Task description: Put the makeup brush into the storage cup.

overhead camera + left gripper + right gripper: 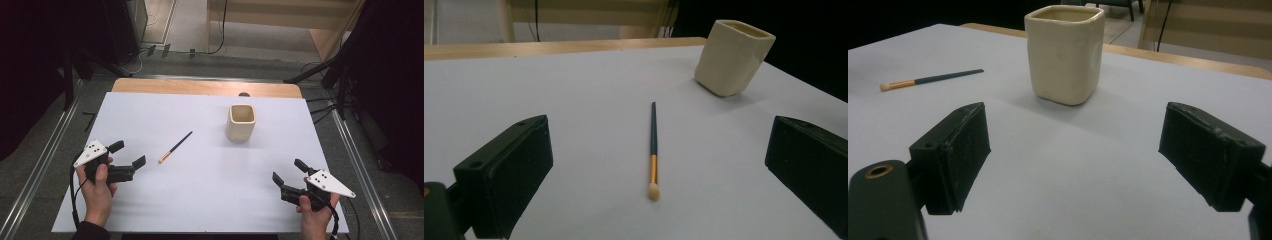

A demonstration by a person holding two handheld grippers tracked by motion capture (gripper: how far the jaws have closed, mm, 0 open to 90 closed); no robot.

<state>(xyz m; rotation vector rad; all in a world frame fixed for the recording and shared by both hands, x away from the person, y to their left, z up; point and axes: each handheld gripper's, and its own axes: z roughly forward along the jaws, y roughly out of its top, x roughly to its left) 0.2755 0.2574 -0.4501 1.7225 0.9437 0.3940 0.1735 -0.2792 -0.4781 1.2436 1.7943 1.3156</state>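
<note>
A small brush with a dark handle, orange ferrule and pale tip lies on the white table, left of centre. In the left gripper view the brush lies ahead between the jaws, tip toward me. A cream square cup stands upright at the back right; it appears as the cup and the cup. My left gripper is held open just left of the brush, nothing in it. My right gripper is open near the front right, pointing toward the cup, with the brush far to its left.
A wooden strip runs along the table's far edge. Metal rails flank both sides, with dark stands and cables on the floor beyond. Bare white surface lies between the two grippers.
</note>
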